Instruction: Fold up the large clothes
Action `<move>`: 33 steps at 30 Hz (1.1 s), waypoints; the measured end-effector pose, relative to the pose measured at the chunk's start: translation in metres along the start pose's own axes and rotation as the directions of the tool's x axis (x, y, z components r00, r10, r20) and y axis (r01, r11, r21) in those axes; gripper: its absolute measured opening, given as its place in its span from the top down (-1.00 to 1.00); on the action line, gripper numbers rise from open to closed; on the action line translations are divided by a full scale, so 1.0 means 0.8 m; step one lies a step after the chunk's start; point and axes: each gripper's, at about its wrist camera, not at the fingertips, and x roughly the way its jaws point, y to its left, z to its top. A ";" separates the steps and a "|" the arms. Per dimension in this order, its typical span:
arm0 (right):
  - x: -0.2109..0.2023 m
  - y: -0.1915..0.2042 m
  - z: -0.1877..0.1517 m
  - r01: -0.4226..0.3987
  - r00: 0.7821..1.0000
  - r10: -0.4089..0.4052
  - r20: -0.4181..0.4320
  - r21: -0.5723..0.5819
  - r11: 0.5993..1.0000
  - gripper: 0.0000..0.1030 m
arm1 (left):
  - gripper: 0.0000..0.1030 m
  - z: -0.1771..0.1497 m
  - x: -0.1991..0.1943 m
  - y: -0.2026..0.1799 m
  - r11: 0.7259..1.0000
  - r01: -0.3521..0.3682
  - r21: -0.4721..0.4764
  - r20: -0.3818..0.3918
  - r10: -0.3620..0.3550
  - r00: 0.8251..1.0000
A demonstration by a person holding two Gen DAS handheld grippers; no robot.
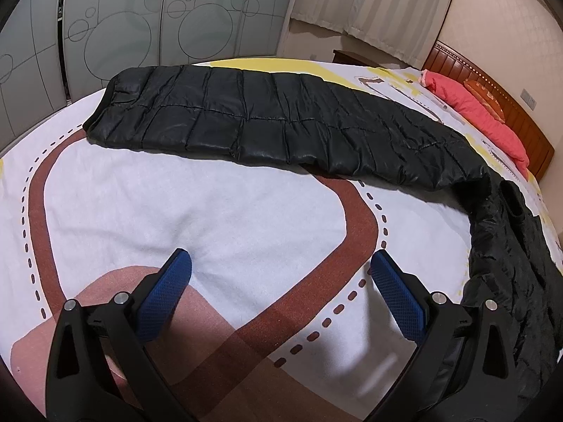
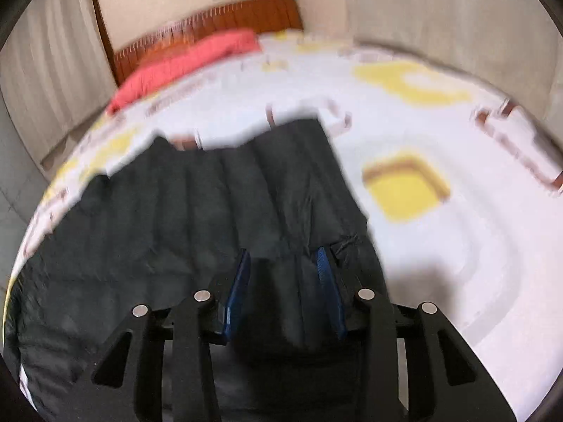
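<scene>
Jacket (image 1: pixel 267 123) lying long across the bed (image 1: pixel 218 211), right tongs (image 2: pixel 285 263) part-closed astride a padded fold, grip unclear; left tongs (image 1: pixel 281 274) released beside jacket, best pinching its hem before folding.

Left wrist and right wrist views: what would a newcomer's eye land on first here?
The long black quilted coat stretched across the patterned bedspread, running toward the coral pillow by the wooden headboard. Next, the left tongs, wide open over bare bedspread with nothing between the blue pads. In the blurred right wrist view, the right tongs straddle a fold of the coat; whether they grip it is unclear.
</scene>
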 end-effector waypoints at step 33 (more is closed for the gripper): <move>0.034 0.105 -0.020 0.024 1.000 -0.020 0.021 -0.215 0.976 0.10 | -0.96 0.001 0.001 -0.004 1.000 -0.003 0.003 -0.012 0.003 1.000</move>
